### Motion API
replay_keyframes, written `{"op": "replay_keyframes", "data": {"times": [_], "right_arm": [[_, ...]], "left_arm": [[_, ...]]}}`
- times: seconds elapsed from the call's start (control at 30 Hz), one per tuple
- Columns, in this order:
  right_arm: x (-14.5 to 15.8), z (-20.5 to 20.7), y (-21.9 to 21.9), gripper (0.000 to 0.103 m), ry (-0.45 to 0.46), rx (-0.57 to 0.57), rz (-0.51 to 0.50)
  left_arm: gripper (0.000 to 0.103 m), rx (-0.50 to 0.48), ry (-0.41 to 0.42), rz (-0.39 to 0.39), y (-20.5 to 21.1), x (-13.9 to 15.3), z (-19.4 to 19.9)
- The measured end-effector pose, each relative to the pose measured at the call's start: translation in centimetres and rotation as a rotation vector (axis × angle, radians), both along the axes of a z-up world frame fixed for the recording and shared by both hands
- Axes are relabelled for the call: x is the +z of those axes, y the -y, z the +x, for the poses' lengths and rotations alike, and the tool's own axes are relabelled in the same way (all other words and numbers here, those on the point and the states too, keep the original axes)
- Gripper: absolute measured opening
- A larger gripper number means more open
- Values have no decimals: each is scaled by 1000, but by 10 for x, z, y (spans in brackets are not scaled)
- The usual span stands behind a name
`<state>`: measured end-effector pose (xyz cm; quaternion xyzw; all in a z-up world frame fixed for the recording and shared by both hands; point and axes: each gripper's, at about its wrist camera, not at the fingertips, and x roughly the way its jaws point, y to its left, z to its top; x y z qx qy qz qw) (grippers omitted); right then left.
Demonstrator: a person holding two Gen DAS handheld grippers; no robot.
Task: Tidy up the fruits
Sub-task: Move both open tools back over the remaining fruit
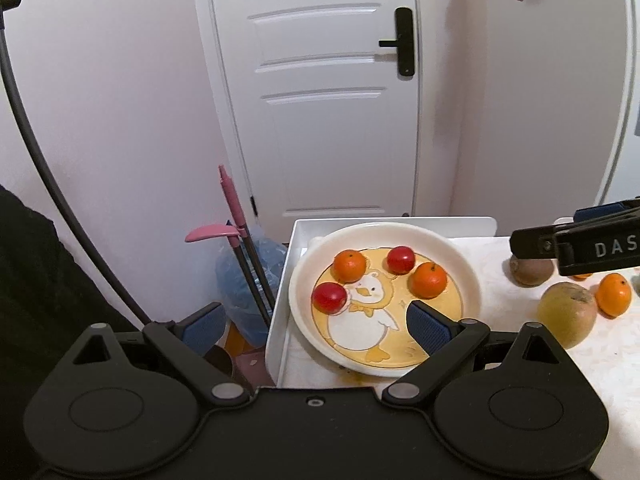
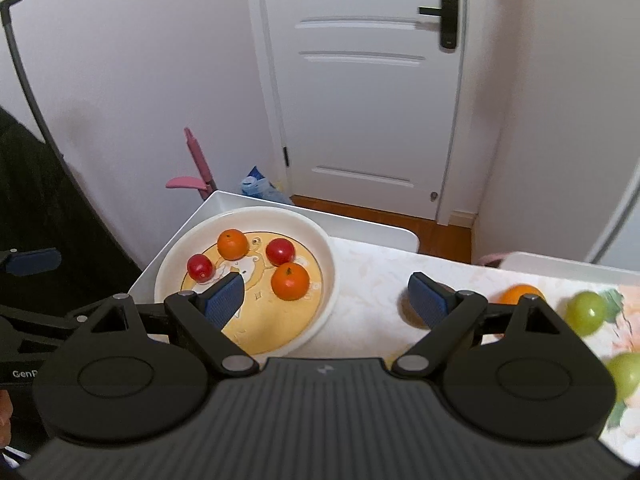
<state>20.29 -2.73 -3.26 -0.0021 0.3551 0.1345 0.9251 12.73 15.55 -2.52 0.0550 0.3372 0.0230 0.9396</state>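
Observation:
A white plate (image 1: 466,276) with a duck picture holds two oranges (image 1: 429,279) and two red fruits (image 1: 329,297); it also shows in the right wrist view (image 2: 324,280). My left gripper (image 1: 316,326) is open and empty above the plate's near left side. My right gripper (image 2: 332,300) is open and empty above the table just right of the plate. A brown fruit (image 1: 531,270), a yellow-green pear-like fruit (image 1: 566,316) and an orange (image 1: 613,294) lie on the table. Two green fruits (image 2: 586,312) rest on a flowered plate (image 2: 628,320).
The duck plate sits in a white tray (image 1: 288,280) at the table's left end. Another white tray (image 2: 560,266) stands at the back right. A white door (image 1: 320,100), a pink-handled tool (image 1: 230,208) and a blue water bottle (image 1: 240,280) are beyond the table edge.

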Motion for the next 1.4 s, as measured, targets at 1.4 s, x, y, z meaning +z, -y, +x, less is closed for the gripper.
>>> {"op": "replay_keyframes", "data": {"times": [1.4], "right_arm": [[-88, -47, 218, 103, 58, 169, -61]], "left_arm": [[101, -68, 19, 20, 207, -60, -28]]}}
